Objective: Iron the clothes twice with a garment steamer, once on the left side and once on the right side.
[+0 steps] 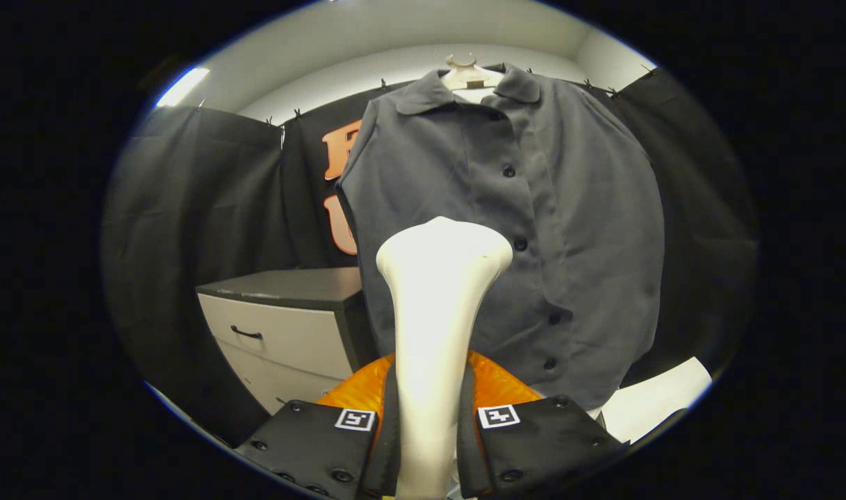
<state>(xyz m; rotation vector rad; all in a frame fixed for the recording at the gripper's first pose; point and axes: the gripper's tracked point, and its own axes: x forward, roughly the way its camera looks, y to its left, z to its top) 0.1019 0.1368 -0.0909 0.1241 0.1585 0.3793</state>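
Observation:
A dark grey buttoned shirt [555, 208] hangs on a pale hanger [470, 75] in front of the black cloth wall. My gripper [428, 410] is shut on the white handle of the garment steamer [437, 298], both fingers pressing its sides. The steamer's wide head stands upright just ahead of the fingers, close before the shirt's lower left half, beside the button row. Whether the head touches the cloth I cannot tell. An orange part of the steamer [496, 385] shows behind the fingers.
A low cabinet [284, 326] with pale drawers and a dark top stands left of the shirt. A white surface [662, 403] lies below the shirt's right hem. Black cloth walls close in both sides.

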